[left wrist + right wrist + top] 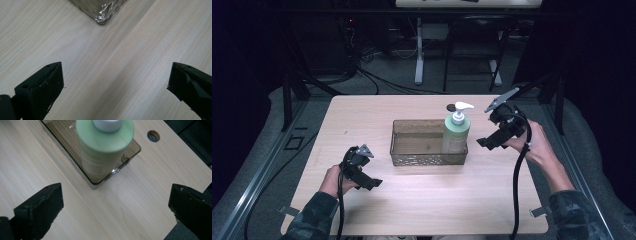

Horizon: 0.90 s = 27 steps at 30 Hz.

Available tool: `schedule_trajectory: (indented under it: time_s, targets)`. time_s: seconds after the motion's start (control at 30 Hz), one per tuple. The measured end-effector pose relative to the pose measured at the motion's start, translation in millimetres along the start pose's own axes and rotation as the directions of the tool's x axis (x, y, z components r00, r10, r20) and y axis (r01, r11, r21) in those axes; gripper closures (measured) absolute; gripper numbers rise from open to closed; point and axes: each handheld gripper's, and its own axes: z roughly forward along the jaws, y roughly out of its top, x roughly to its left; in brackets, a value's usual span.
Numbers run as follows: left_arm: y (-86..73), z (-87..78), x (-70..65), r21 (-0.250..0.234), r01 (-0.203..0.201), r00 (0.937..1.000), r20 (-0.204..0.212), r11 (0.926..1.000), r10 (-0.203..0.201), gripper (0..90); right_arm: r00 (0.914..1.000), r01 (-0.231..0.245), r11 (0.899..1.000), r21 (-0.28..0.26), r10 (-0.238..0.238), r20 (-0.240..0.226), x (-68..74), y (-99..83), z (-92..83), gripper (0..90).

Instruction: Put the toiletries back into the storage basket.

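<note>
**Both hand-held grippers open, hands apart**

My left hand grips the left hand-held gripper low over the near left part of the table, its black jaws set wide apart with nothing between them. My left forearm comes in from the bottom edge in a camouflage sleeve. My right hand holds the right hand-held gripper higher, on the right side, pointing left and downward. Its jaws also stand wide apart and clasp nothing. A black cable hangs from each one.
</note>
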Motion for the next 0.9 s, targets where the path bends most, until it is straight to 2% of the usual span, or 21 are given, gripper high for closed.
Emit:
schedule_trajectory:
  time_s: [0.27, 0.5, 0.6, 0.67, 0.77, 0.87, 0.9]
  targets:
    - [0.2, 0.4, -0.3, 0.001, 0.000, 1.0000, 0.001, 1.0000, 0.000, 0.0, 0.9994, -0.034, 0.999, -0.011, 0.034, 0.000, 11.1, -37.3, 14.8, 0.0]
    - [0.2, 0.5, -0.4, 0.004, -0.002, 1.0000, 0.002, 1.0000, 0.002, 0.0, 0.9962, -0.086, 0.996, -0.019, 0.085, -0.019, 21.8, -73.0, 30.5, 0.0]
    - [0.2, 0.9, -0.4, 0.008, -0.004, 1.0000, 0.001, 1.0000, 0.004, 0.0, 0.9927, -0.116, 0.993, -0.030, 0.115, -0.037, 27.4, -89.4, 38.3, 0.0]
    - [0.3, 1.4, -0.5, 0.011, -0.004, 1.0000, -0.001, 0.9999, 0.004, 0.0, 0.9901, -0.139, 0.990, -0.035, 0.139, -0.022, 31.8, -100.7, 43.4, 0.0]
    - [0.4, 1.6, -0.5, 0.010, -0.003, 1.0000, -0.001, 0.9999, 0.003, 0.0, 0.9821, -0.186, 0.982, -0.045, 0.184, -0.041, 36.7, -118.2, 50.9, 0.0]
    - [0.8, 2.6, -0.4, 0.014, -0.005, 1.0000, 0.001, 0.9999, 0.005, 0.0, 0.9826, -0.183, 0.983, 0.001, 0.183, -0.034, 40.4, -129.5, 60.1, 0.0]
    - [0.9, 2.6, -0.5, 0.013, -0.009, 1.0000, 0.003, 0.9999, 0.009, 0.0, 0.9817, -0.188, 0.982, 0.002, 0.188, -0.033, 41.4, -132.7, 61.9, 0.0]
